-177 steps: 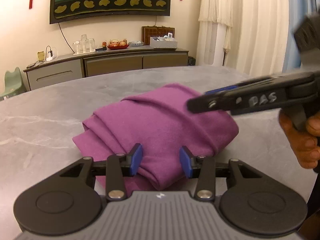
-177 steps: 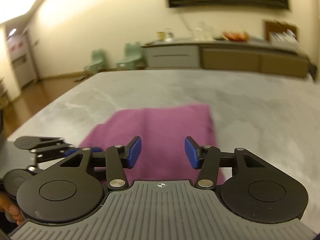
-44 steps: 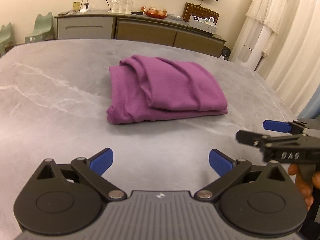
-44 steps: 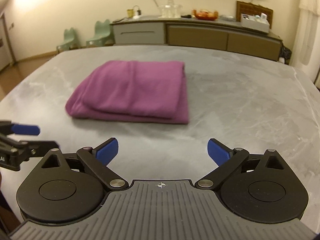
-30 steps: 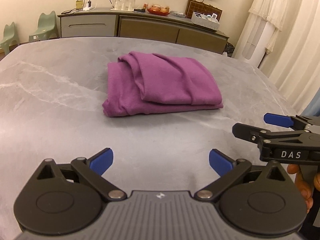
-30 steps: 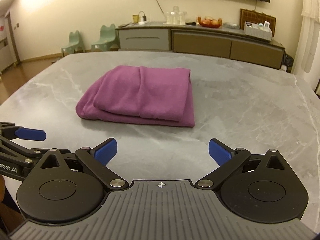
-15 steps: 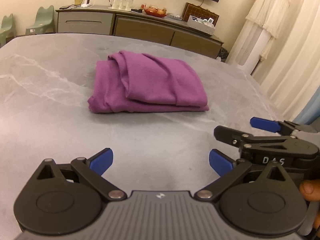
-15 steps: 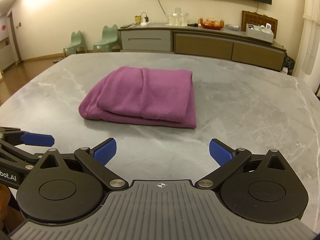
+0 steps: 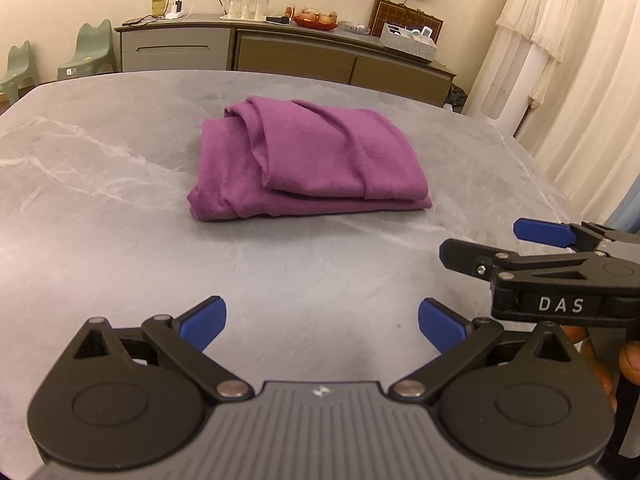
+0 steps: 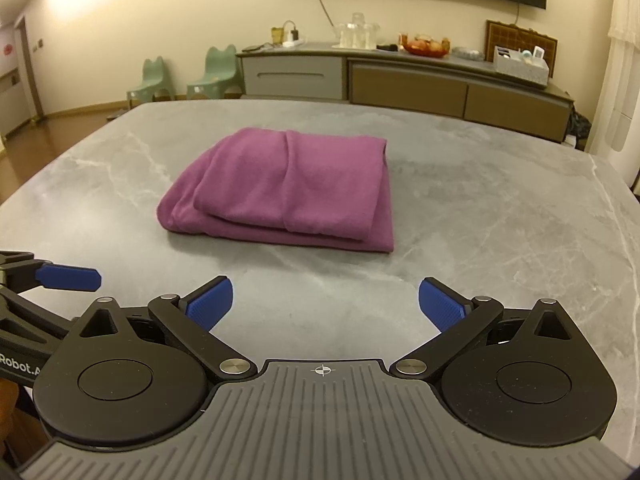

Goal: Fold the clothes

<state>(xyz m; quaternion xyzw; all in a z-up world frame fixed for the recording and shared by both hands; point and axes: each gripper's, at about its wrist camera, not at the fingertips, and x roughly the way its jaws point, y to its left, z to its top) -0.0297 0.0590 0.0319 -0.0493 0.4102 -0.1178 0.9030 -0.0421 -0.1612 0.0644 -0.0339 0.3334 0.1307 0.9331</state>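
purple garment (image 9: 308, 162) is lying folded into a compact stack near the middle of the grey marbled table (image 9: 100, 208), upper layer sitting on a wider lower layer, rounded fold edges showing on the side nearer the left wrist camera's left. from the right wrist view the same garment (image 10: 288, 190) is resting flat, a vertical crease running down its top layer, nothing touching it. left gripper (image 9: 322, 322) is hovering over bare table well short of the garment, its blue pads (image 9: 204, 322) spread wide, jaws fully apart and holding nothing. right gripper (image 10: 325, 302) is sitting likewise over bare table on the near side of the garment, blue pads (image 10: 440, 304) wide apart, empty. the two tools are hanging just beside each other: in the left wrist view the right gripper is showing at the right edge, side-on, lettered "das", with a person's fingers (image 9: 630, 360) partly showing beneath it; in the right wrist view one blue pad of the left gripper is poking in at the left edge. beyond the table a long sideboard (image 10: 400, 76) is standing against the wall, carrying glasses (image 10: 358, 34), a fruit bowl (image 10: 426, 46) and a small box of items. two green child chairs (image 10: 188, 76) are standing to its left. pale curtains (image 9: 580, 80) are hanging at the right of the left wrist view.
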